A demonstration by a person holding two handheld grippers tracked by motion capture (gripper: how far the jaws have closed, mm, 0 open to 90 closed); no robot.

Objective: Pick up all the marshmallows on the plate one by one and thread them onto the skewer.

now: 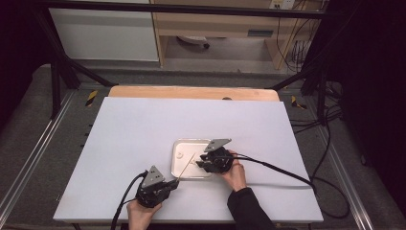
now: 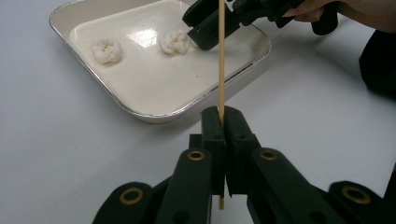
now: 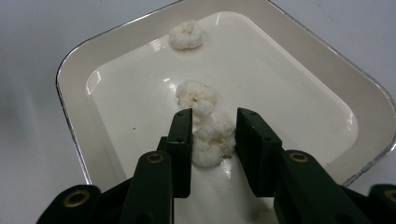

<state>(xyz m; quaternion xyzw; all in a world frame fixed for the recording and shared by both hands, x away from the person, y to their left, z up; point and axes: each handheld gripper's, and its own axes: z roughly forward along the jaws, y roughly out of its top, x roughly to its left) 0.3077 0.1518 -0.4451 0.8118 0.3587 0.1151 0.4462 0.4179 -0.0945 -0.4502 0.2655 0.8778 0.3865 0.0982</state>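
White sheeting covers the surface (image 1: 143,139), and near its front middle sits a shallow metal tray (image 3: 74,140) with three white puffy pieces in it; the left gripper (image 2: 223,122) has its jaws clamped together on a thin wooden skewer (image 2: 221,60) that points toward the tray and, as far as shows, carries nothing yet. Inside the tray the right gripper (image 3: 214,140) has its jaws either side of the nearest white piece (image 3: 212,142), touching or all but touching it; by my reading the first piece is only now being gripped, so threading it and the other two, one just beyond (image 3: 196,97) and one by the far rim (image 3: 186,35), is all left to do.
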